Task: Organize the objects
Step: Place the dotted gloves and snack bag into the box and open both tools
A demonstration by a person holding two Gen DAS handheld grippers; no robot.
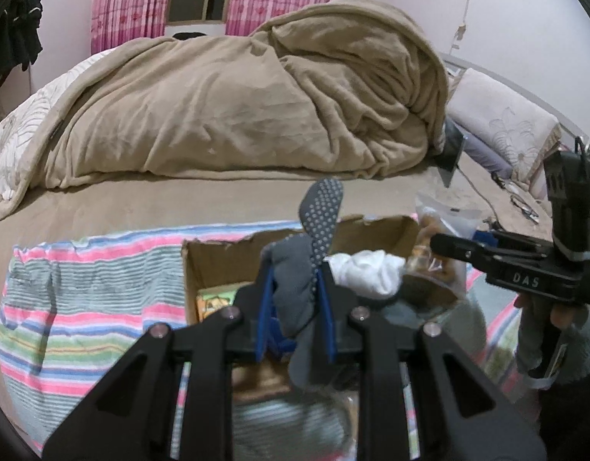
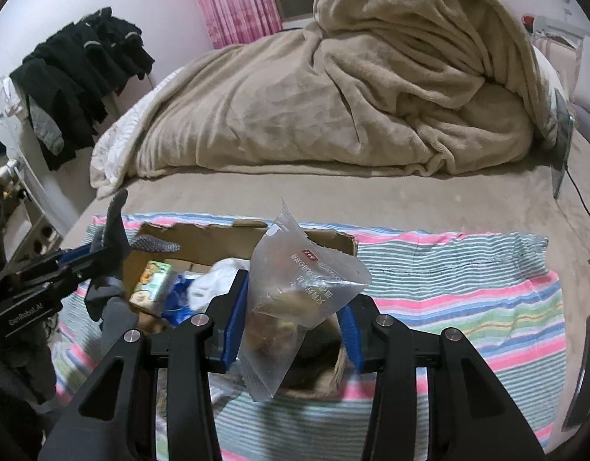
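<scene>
My left gripper (image 1: 295, 288) is shut on a grey sock with grip dots (image 1: 318, 223), held over an open cardboard box (image 1: 218, 257). The sock also shows in the right wrist view (image 2: 114, 230). My right gripper (image 2: 291, 307) holds a clear plastic snack bag (image 2: 295, 288) between its blue pads over the box (image 2: 233, 238). In the left wrist view the right gripper (image 1: 444, 246) holds that bag (image 1: 441, 223) at the box's right end. Inside the box lie a white cloth (image 1: 368, 269), a green-yellow packet (image 2: 153, 276) and a blue item (image 2: 176, 299).
The box stands on a striped towel (image 2: 468, 288) spread on a bed. A heaped beige blanket (image 1: 237, 107) fills the far side. A pillow (image 1: 502, 123) and cable (image 1: 483, 196) lie right. Dark clothes (image 2: 80, 73) hang at left.
</scene>
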